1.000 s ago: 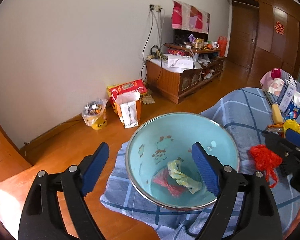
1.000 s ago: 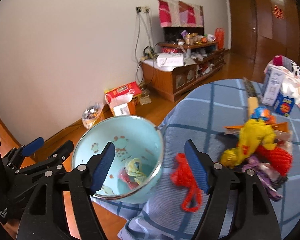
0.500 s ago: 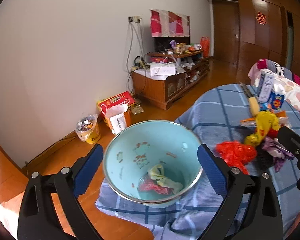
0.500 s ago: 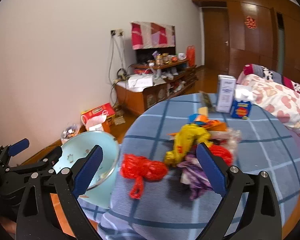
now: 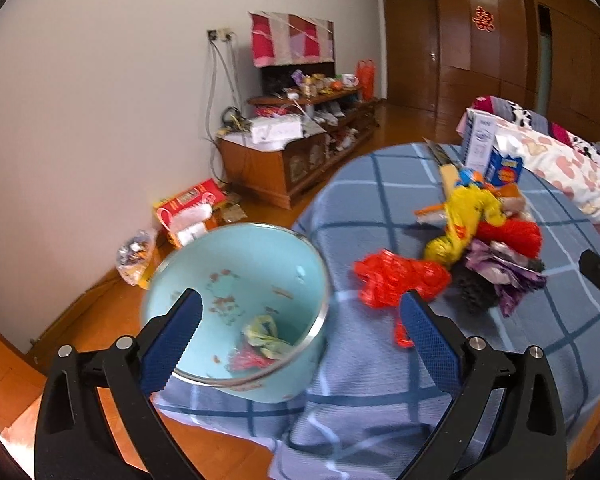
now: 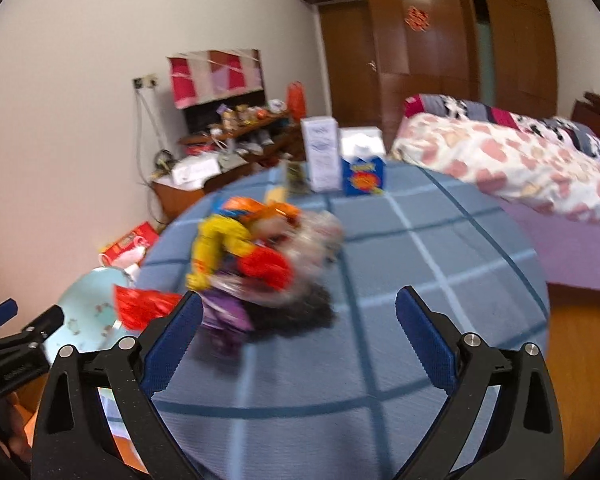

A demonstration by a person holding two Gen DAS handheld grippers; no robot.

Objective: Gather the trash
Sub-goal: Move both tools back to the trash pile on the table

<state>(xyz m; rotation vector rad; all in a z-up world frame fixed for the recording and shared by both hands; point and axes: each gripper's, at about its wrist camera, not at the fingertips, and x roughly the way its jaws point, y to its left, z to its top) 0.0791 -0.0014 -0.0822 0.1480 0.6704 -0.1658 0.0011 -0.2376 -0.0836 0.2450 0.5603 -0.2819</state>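
- On the counter (image 5: 380, 216), which wears a blue plaid cloth, the trash lies heaped toward the middle: a crumpled yellow plastic bag (image 5: 466, 216), a wad of red netting (image 5: 514, 234), a torn purple wrapper (image 5: 508, 272), and a dark, bristly clump (image 5: 474, 292) just beside the wrapper.
- A crinkled red plastic bag (image 5: 396, 276) sits apart from that heap on its near side, between it and the bowl, with a thin strand trailing down toward the counter's edge.
- At the counter's edge stands a pale blue enamel bowl (image 5: 260, 264) with a metal rim and small brown prints on its inner wall; in its bottom lie a yellowish-green wrapper (image 5: 266, 336) and a scrap of red plastic (image 5: 246, 360), touching each other.
- The left hand-held gripper (image 5: 298, 340) hangs over the bowl's near rim with its blue-padded fingers spread wide and nothing between them.
- The right hand-held gripper (image 6: 298, 338) is likewise spread wide and empty, above the cloth on the near side of the heap; its left finger (image 6: 172, 340) overlaps the red bag and purple wrapper in that view, which is blurred.
- At the counter's far side stand a white carton (image 6: 320, 152) and a blue box (image 6: 364, 176), side by side.
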